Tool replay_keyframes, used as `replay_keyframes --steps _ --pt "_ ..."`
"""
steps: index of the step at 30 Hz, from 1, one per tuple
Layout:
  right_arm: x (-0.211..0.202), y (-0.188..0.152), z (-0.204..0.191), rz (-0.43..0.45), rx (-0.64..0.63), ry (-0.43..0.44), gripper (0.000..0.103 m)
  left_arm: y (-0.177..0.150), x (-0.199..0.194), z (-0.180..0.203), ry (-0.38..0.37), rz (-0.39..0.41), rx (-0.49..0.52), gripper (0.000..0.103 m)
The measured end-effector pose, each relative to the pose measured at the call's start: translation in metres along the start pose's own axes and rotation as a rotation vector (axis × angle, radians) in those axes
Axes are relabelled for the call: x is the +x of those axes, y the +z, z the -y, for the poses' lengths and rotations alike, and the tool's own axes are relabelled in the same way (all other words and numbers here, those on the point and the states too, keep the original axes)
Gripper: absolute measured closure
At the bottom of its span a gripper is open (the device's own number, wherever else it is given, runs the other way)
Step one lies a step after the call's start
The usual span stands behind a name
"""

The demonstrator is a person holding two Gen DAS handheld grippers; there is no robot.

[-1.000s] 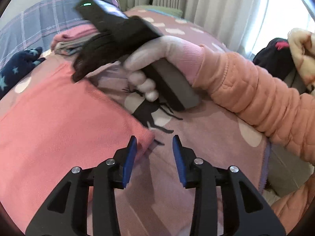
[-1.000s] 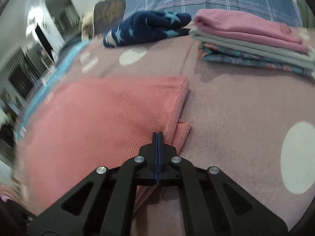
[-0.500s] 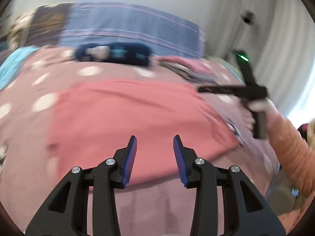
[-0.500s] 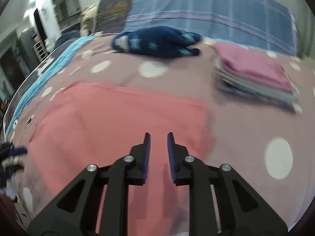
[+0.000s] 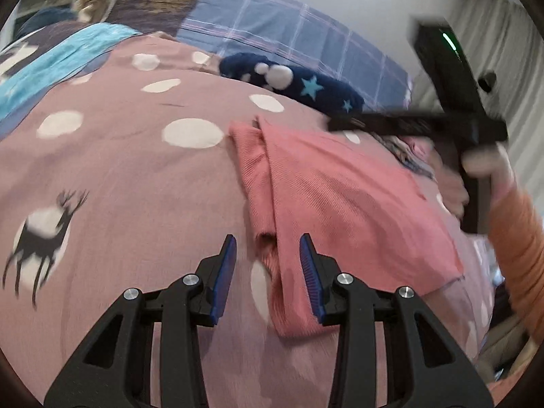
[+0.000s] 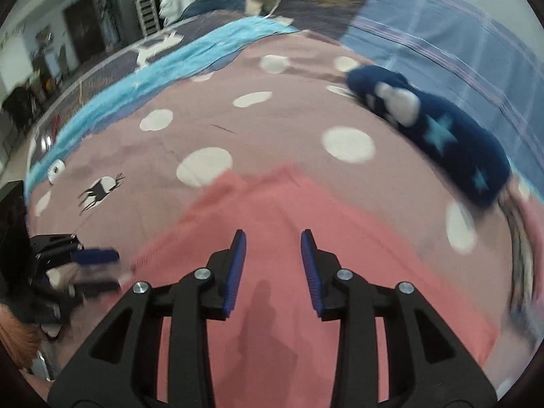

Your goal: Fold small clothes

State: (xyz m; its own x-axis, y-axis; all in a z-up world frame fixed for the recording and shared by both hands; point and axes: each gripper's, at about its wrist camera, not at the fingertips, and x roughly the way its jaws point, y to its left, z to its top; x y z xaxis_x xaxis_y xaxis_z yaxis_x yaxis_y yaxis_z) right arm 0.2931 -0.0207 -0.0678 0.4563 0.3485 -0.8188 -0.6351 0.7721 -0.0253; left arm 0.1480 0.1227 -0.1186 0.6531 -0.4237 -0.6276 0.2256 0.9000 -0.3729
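A salmon-pink knitted garment (image 5: 340,204) lies folded flat on the mauve dotted bedspread (image 5: 119,176). My left gripper (image 5: 267,265) is open and empty, its jaws just above the garment's near left edge. My right gripper (image 6: 273,261) is open and empty, hovering over the middle of the same garment (image 6: 272,210). The right gripper also shows in the left wrist view (image 5: 346,124), held by a hand in an orange sleeve above the garment's far side. The left gripper shows blurred at the left edge of the right wrist view (image 6: 97,255).
A navy garment with light-blue stars (image 5: 299,83) lies beyond the pink one, also in the right wrist view (image 6: 435,129). A stack of folded clothes (image 6: 520,238) sits at the right, blurred. A blue plaid cover (image 5: 289,37) lies at the back. A turquoise blanket (image 6: 163,71) runs along the left.
My right gripper has opened from shut and let go of the pink garment's edge. Both grippers have swung left, toward the garment's left side. The left gripper stays open.
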Motion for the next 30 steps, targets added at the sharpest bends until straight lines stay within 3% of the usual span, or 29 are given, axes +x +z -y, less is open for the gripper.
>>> replay_keyframes --steps 6,10,14,15,16,17,21,22,24,26,27,30 --pt "0.050 0.046 -0.033 -0.074 -0.102 -0.012 0.064 0.007 0.023 -0.017 -0.113 -0.062 -0.049 0.064" --pt "0.077 0.060 -0.048 -0.124 -0.133 0.006 0.058 0.006 0.024 -0.027 -0.179 -0.056 -0.105 0.064" --pt "0.100 0.059 -0.059 -0.195 -0.185 -0.041 0.055 0.007 0.027 -0.029 -0.180 -0.064 -0.119 0.066" --pt "0.107 0.057 -0.060 -0.218 -0.193 -0.064 0.058 0.008 0.029 -0.028 -0.165 -0.068 -0.120 0.079" --pt "0.111 0.056 -0.060 -0.226 -0.194 -0.073 0.088 0.009 0.032 -0.031 -0.173 -0.076 -0.124 0.097" --pt "0.112 0.056 -0.059 -0.224 -0.189 -0.068 0.098 0.008 0.030 -0.030 -0.182 -0.074 -0.124 0.097" --pt "0.082 0.059 -0.058 -0.077 -0.107 -0.098 0.098 0.009 -0.002 -0.005 -0.208 0.070 -0.014 0.098" --pt "0.077 0.058 -0.055 -0.054 -0.069 -0.104 0.098 0.009 -0.004 -0.002 -0.191 0.074 0.003 0.098" --pt "0.085 0.055 -0.042 -0.060 -0.011 -0.152 0.098 0.006 0.004 -0.001 -0.114 0.049 0.019 0.099" --pt "0.103 0.052 -0.031 -0.088 0.028 -0.142 0.097 0.004 0.022 -0.013 -0.073 -0.040 -0.048 0.099" --pt "0.109 0.051 -0.026 -0.071 0.040 -0.098 0.097 0.003 0.025 -0.019 -0.076 -0.060 -0.080 0.099" --pt "0.099 0.053 -0.019 0.044 0.046 -0.111 0.090 0.000 0.018 -0.015 -0.058 -0.058 -0.053 0.099"
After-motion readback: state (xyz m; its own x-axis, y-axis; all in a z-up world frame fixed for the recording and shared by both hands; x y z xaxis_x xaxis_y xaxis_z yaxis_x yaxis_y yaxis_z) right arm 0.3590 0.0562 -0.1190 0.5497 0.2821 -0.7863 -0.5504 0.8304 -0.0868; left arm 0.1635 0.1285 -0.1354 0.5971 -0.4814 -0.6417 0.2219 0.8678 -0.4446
